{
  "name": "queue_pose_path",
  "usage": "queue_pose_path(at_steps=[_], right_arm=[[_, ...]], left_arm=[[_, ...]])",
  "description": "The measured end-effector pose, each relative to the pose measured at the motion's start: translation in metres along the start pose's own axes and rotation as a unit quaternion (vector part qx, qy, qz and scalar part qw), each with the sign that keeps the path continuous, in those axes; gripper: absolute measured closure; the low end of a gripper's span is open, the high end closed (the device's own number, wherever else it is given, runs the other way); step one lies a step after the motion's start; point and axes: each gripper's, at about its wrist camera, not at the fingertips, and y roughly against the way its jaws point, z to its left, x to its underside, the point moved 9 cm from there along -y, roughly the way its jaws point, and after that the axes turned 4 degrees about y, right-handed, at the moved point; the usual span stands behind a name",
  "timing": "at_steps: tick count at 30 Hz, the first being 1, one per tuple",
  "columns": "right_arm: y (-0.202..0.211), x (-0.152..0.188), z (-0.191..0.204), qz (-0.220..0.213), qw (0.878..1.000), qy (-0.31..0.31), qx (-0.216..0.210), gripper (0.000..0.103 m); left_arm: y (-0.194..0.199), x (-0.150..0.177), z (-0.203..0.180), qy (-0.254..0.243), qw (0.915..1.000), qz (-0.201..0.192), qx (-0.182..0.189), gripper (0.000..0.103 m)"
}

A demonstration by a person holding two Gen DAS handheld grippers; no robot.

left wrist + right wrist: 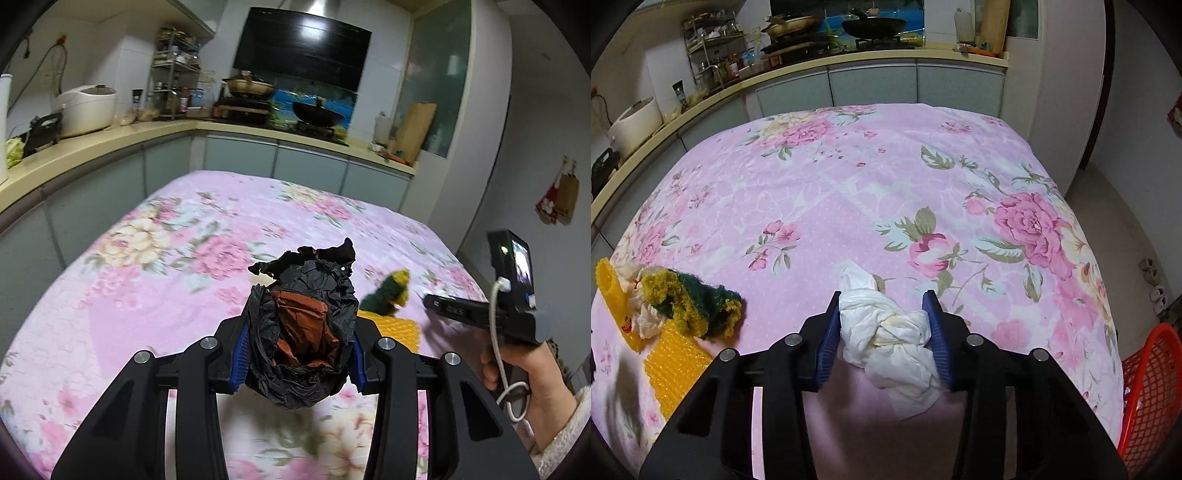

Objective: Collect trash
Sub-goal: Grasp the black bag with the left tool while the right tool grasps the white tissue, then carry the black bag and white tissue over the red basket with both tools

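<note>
My left gripper (297, 354) is shut on a crumpled black plastic bag (303, 332) with a brown wrapper inside, held above the pink floral tablecloth (147, 266). My right gripper (882, 332) is shut on a wad of white tissue paper (886, 328) just above the cloth. A green and yellow scrubbing sponge (698, 302) lies on yellow bubble wrap (674, 365) to the left in the right wrist view; the sponge also shows in the left wrist view (388, 293). The right gripper's body (480, 314) shows at the right of the left wrist view.
A red mesh basket (1152, 387) stands on the floor at the table's right edge. A yellow plastic piece (609, 284) and a whitish cloth (646, 314) lie beside the sponge. A kitchen counter (110, 144) with a rice cooker, stove and pans runs behind the table.
</note>
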Motion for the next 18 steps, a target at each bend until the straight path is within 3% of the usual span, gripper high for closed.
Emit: queue_pose_path(at_steps=[9, 18], right_arm=[[0.026, 0.008, -0.011, -0.026, 0.999, -0.025, -0.013, 0.063], [0.092, 0.002, -0.011, -0.106, 0.994, -0.028, -0.012, 0.063]], left_arm=[[0.009, -0.006, 0.014, 0.004, 0.9998, -0.005, -0.018, 0.063], [0.019, -0.008, -0.01, -0.021, 0.9996, -0.017, -0.004, 0.063]])
